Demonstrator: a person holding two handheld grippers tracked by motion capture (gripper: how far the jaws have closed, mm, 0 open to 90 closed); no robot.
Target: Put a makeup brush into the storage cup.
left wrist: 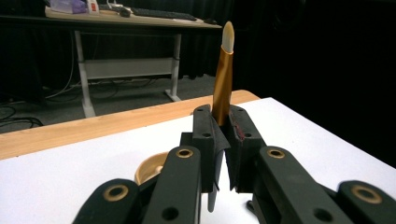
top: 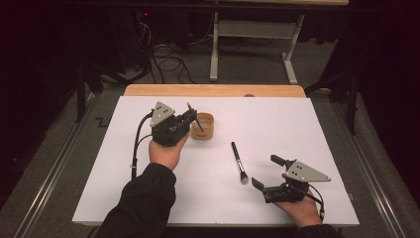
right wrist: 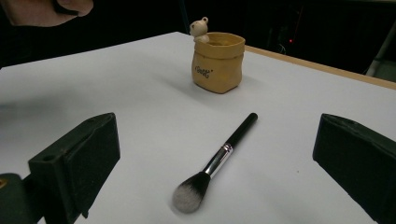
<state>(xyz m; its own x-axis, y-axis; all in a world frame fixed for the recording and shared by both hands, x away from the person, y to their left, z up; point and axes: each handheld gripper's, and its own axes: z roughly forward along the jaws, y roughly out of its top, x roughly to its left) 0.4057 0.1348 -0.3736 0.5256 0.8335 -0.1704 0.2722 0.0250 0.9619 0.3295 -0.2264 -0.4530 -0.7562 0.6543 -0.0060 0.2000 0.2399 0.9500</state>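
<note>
A white sheet [top: 297, 129] is laid over the wooden desk [top: 213, 90]; cables lie on the dark floor beyond. The right tool [top: 264, 174] is held wide near a black brush [top: 238, 161]. A gold brush [left wrist: 223, 79] is clamped upright in the left tool [top: 190, 116], just beside the tan cup [top: 203, 126].

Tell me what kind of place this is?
Likely a lab or office recording setup: white-covered table, handheld grippers, a desk with a keyboard behind, loose cables on grey carpet, dark curtains.

The yellow pot [right wrist: 218, 61] bears small dark lettering on its front, too small to read.
</note>
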